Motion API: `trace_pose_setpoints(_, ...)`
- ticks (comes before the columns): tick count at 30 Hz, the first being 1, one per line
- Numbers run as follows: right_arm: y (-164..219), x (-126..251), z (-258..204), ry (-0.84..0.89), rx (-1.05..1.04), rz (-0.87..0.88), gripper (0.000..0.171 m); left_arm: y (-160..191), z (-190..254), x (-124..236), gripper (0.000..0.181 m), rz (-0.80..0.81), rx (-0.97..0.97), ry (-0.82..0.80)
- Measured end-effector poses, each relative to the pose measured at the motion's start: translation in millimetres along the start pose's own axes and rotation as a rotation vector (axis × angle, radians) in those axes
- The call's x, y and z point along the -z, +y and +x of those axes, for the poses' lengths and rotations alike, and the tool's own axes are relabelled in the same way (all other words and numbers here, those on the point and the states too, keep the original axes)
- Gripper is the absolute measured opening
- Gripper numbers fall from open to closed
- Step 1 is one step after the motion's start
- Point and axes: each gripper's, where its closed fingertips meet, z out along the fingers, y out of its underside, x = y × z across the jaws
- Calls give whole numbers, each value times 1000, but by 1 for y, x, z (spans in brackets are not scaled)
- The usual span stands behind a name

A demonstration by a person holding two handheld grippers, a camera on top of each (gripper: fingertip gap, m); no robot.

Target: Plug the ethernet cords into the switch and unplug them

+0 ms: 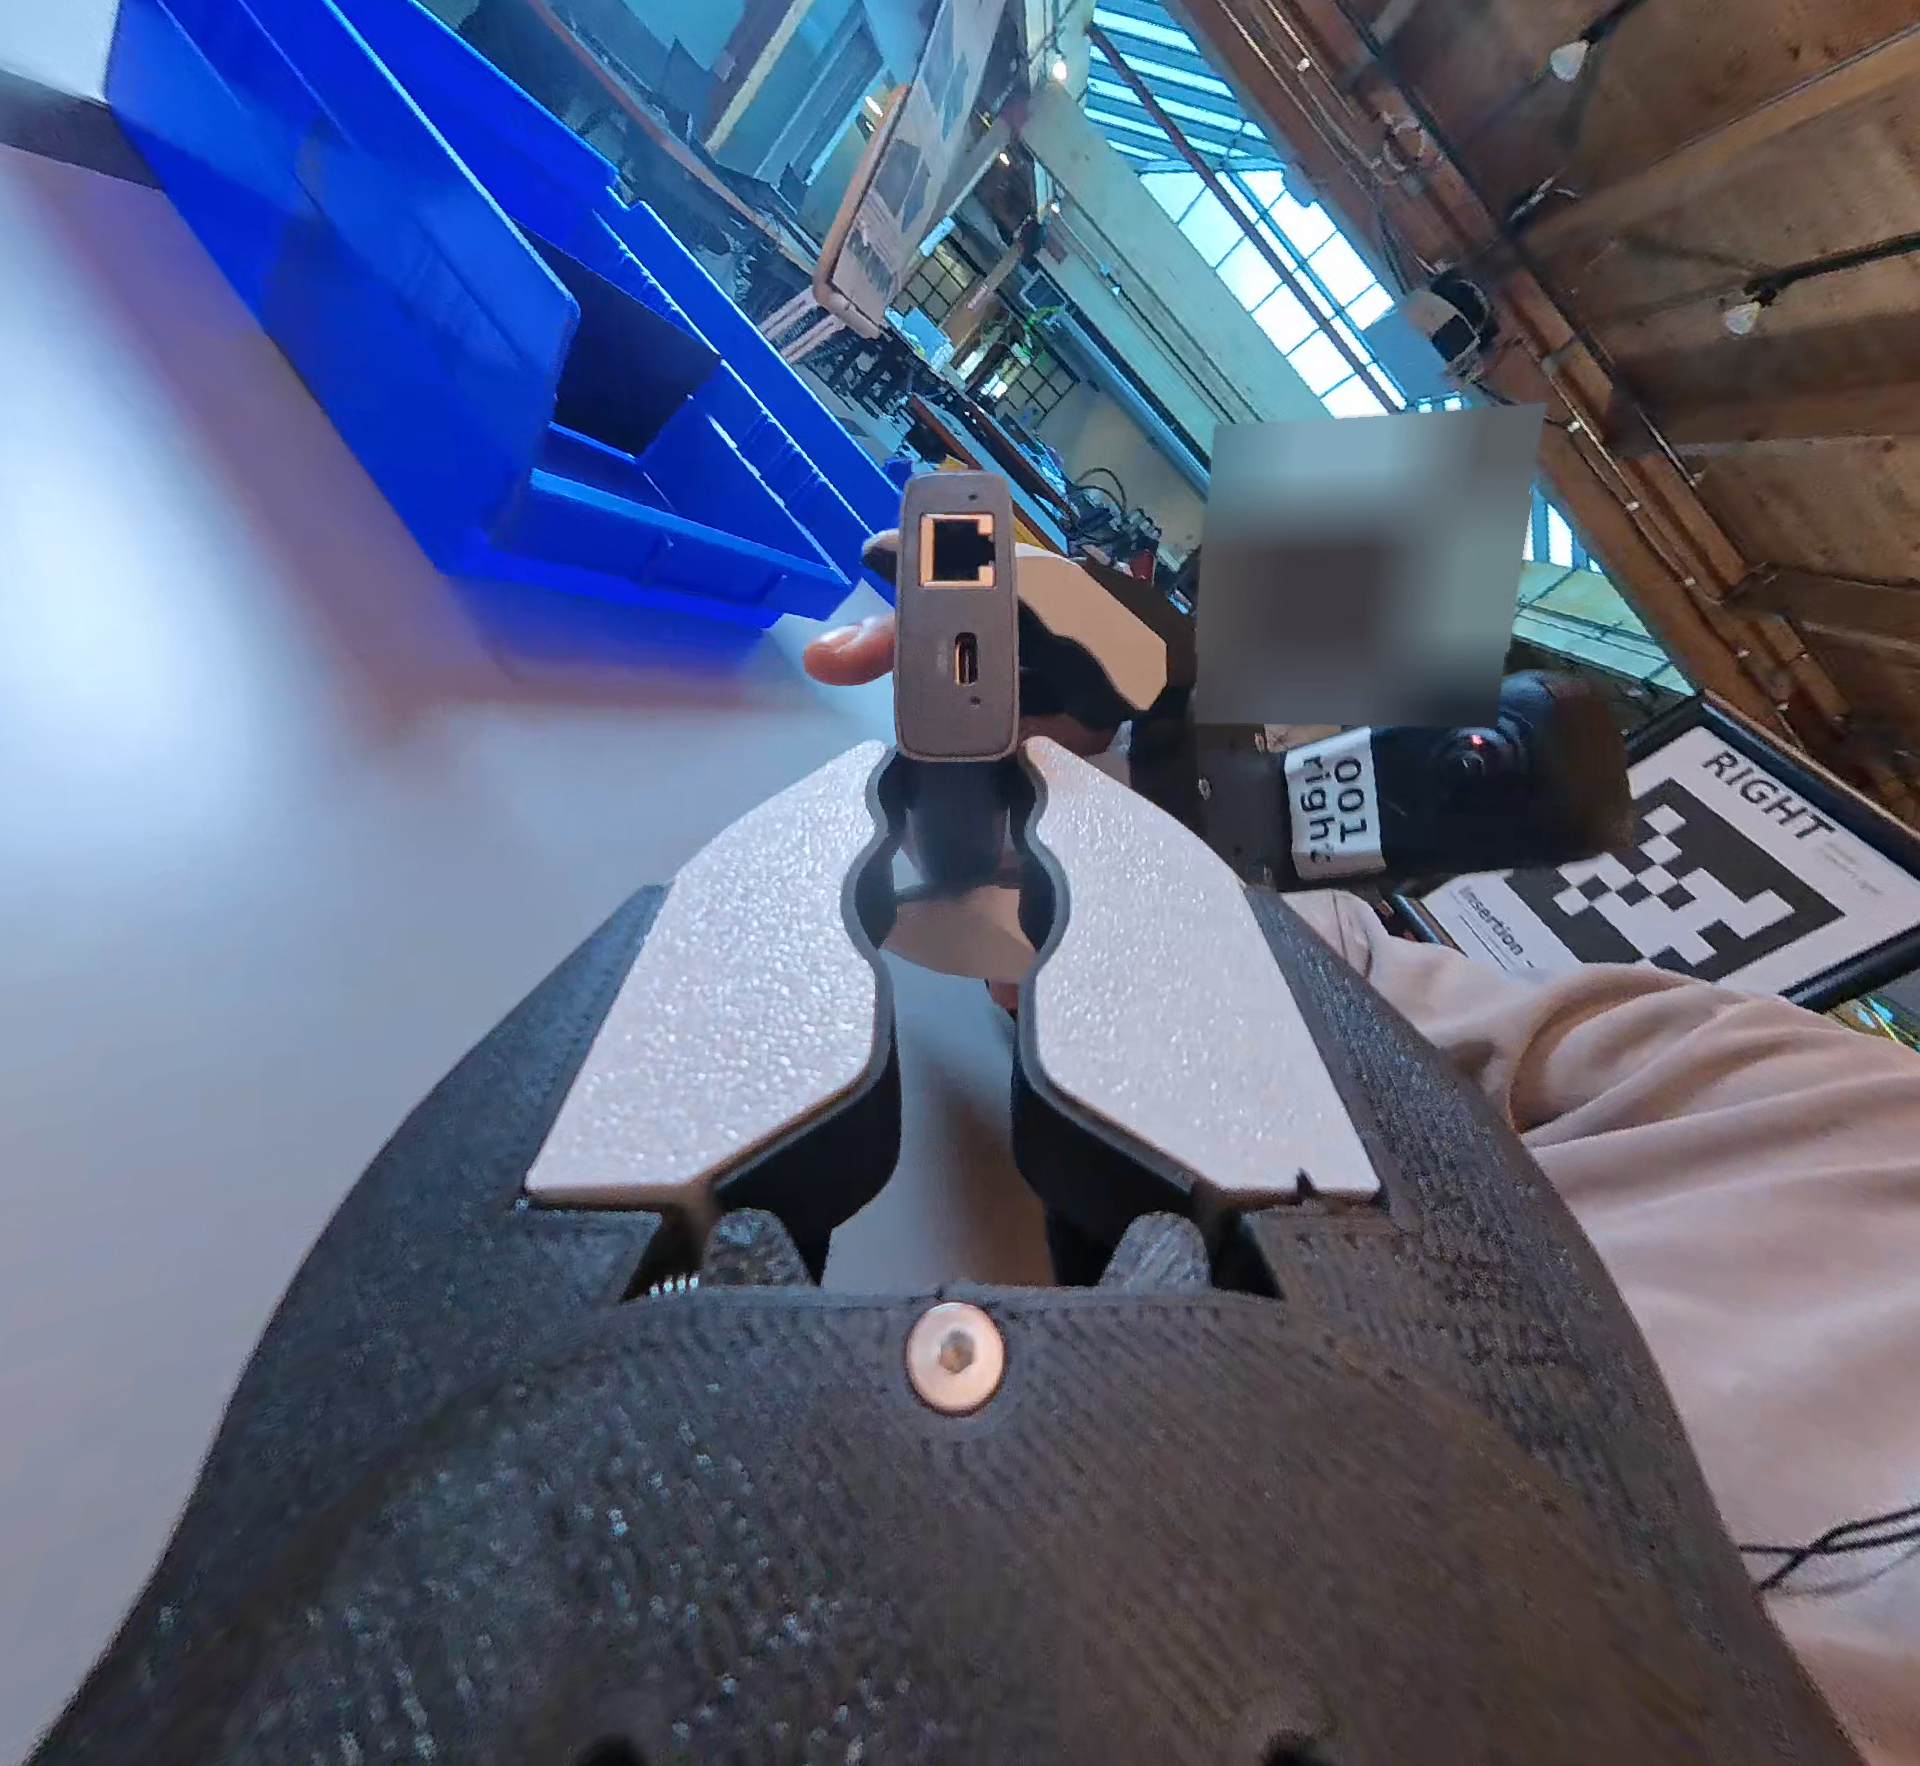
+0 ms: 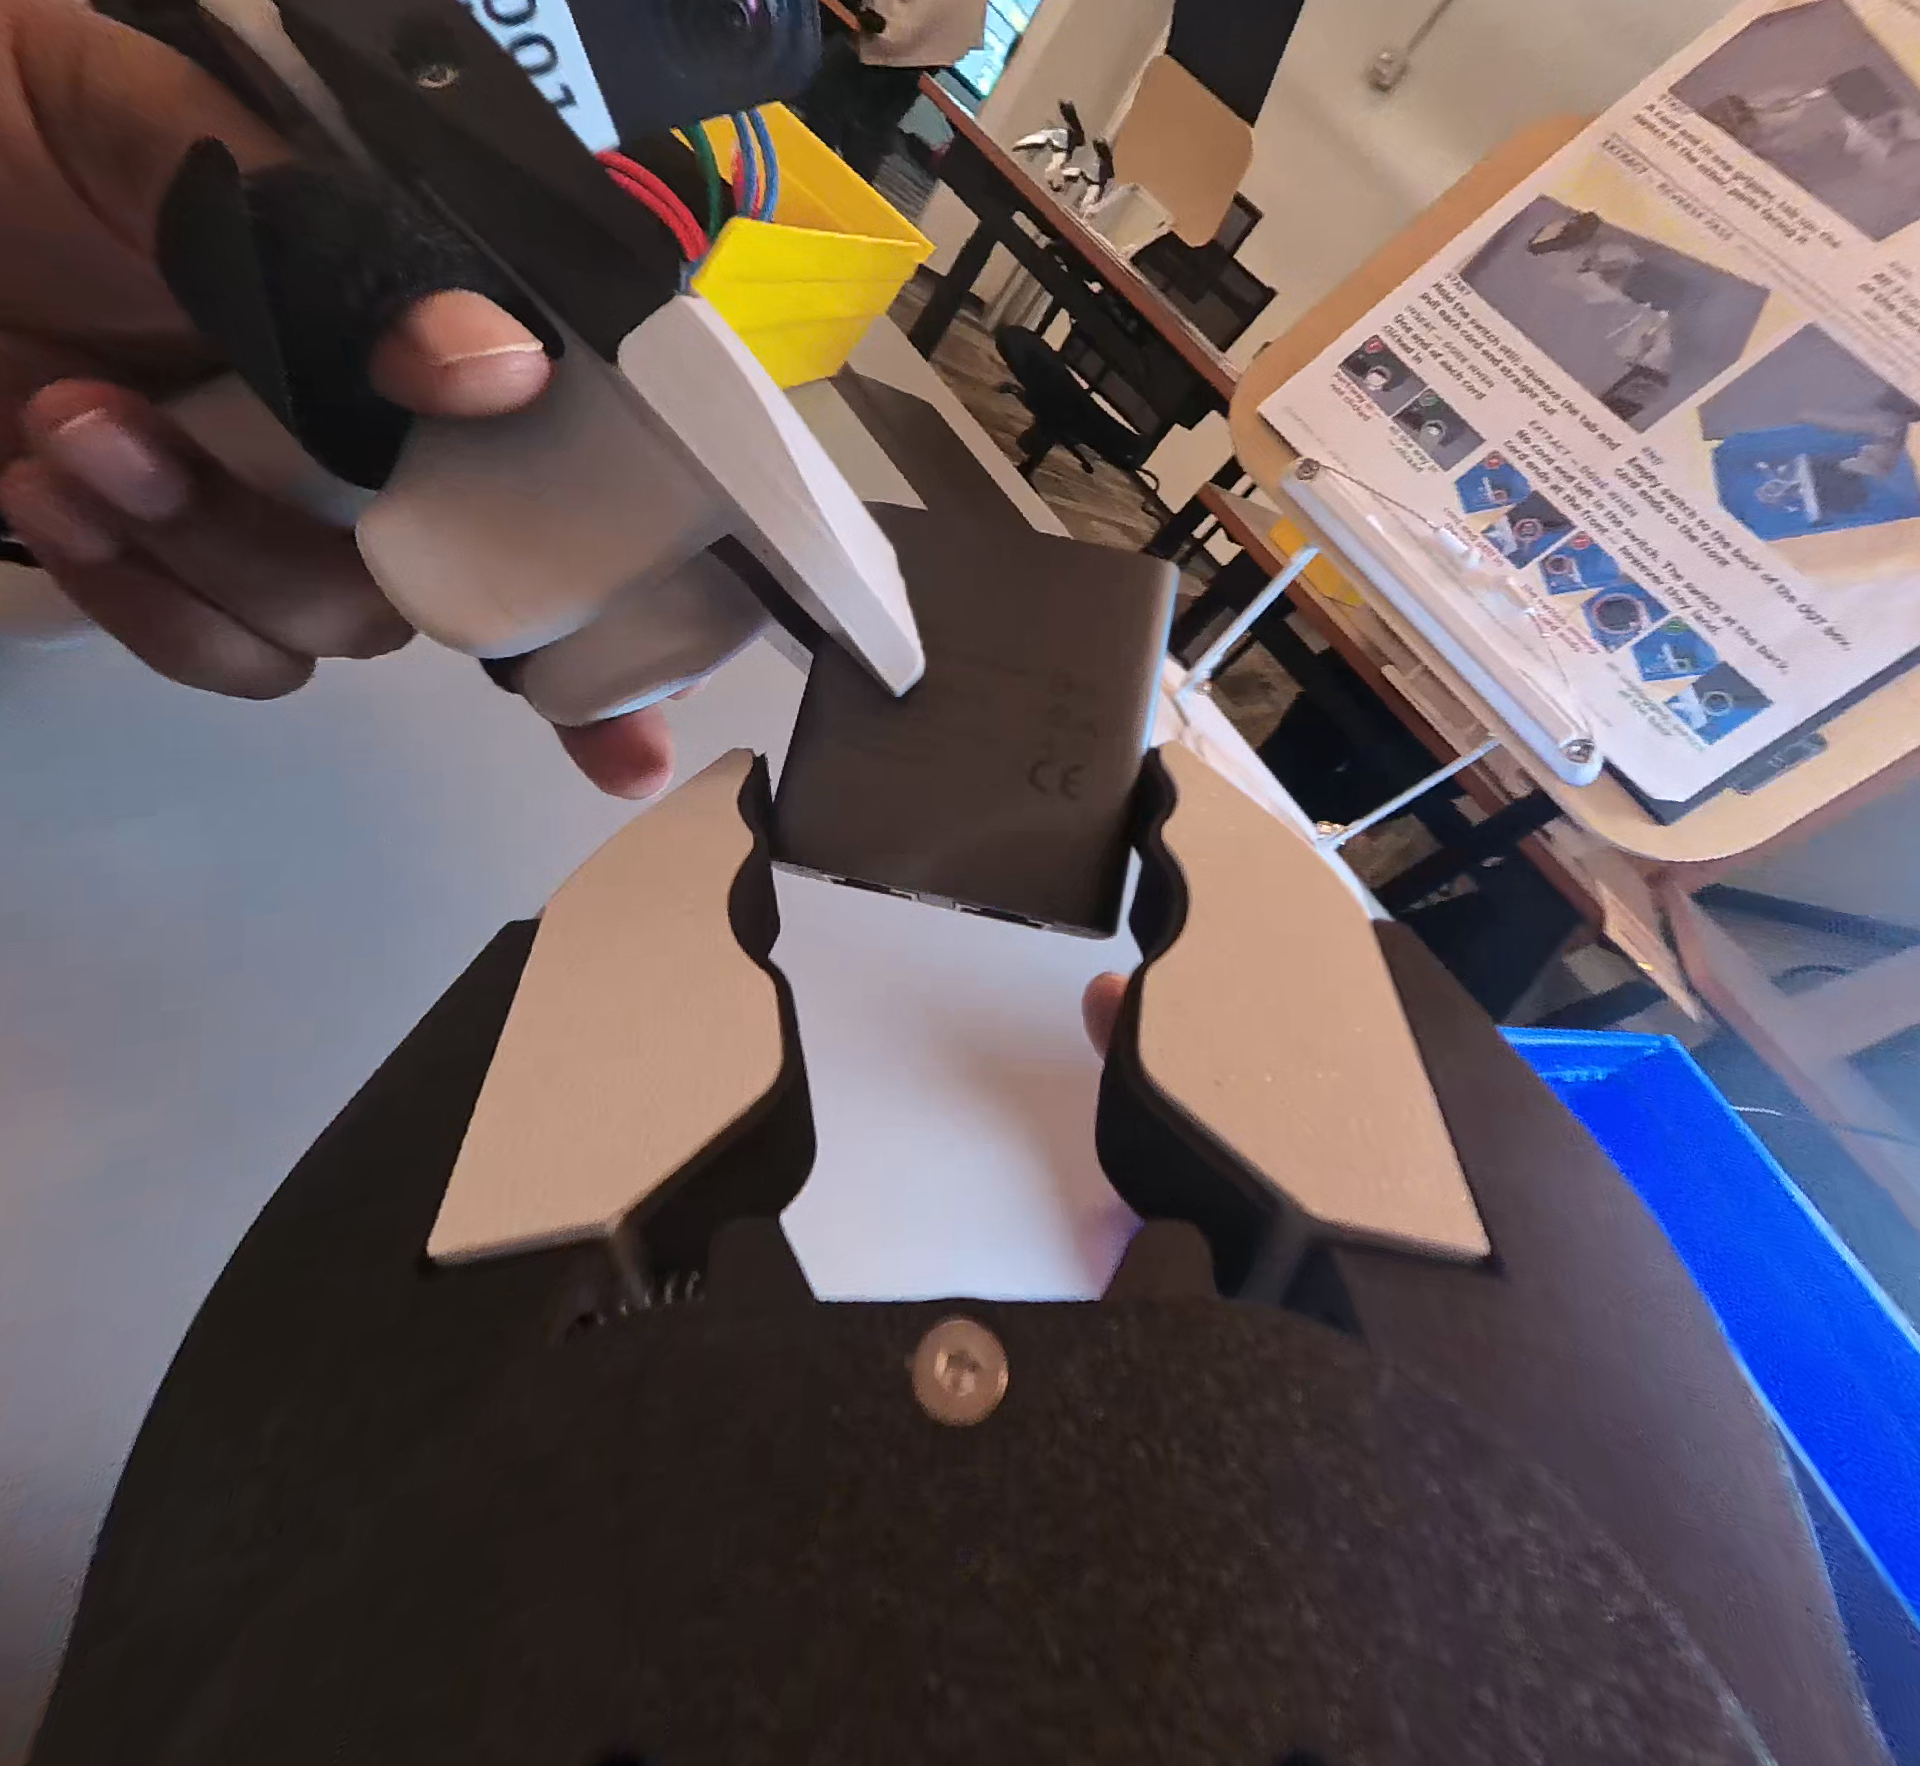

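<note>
Jaws of the left gripper (image 1: 954, 760) are drawn nearly together and clamp the thin body of the switch (image 1: 954, 615), which is held in the air, standing out beyond the fingertips. Jaws of the right gripper (image 2: 951, 812) are spread to the switch's full width and flank its near end; whether they press on it cannot be told. The ports on the switch show empty, so in my judgement no cord is yet plugged in and the step in hand is positioning or passing the switch between the two grippers. The next move calls for one firm hold on the switch with a port edge left clear, then a cord fetched; the coloured cords (image 2: 727, 168) in the yellow bin (image 2: 821, 262) behind the switch appear to be the supply. Writing is present but not transcribed: a faint moulded marking on the switch's flat face, a white label (image 1: 1335, 807) on the right gripper beside the switch, a checkered marker board (image 1: 1714, 864) beyond it, and an illustrated instruction sheet (image 2: 1662, 366) to the switch's right. A blue bin (image 1: 416, 262) lies beyond the switch on the white table (image 1: 208, 781).
</note>
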Motion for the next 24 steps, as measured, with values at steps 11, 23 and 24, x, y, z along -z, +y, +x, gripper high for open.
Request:
trace_pose_setpoints(11, -8, 49, -31, -785, -696, 162, 65, 20, 16, 11, 58, -217, -918, -25)
trace_pose_setpoints(23, -13, 57, -60, -1061, -938, 77, 65, 49, 16, 9, 29, -343, -1472, -103)
trace_pose_setpoints(24, -13, 56, -59, -1045, -934, 84, 65, 47, 17, 10, 28, -345, -1440, -97)
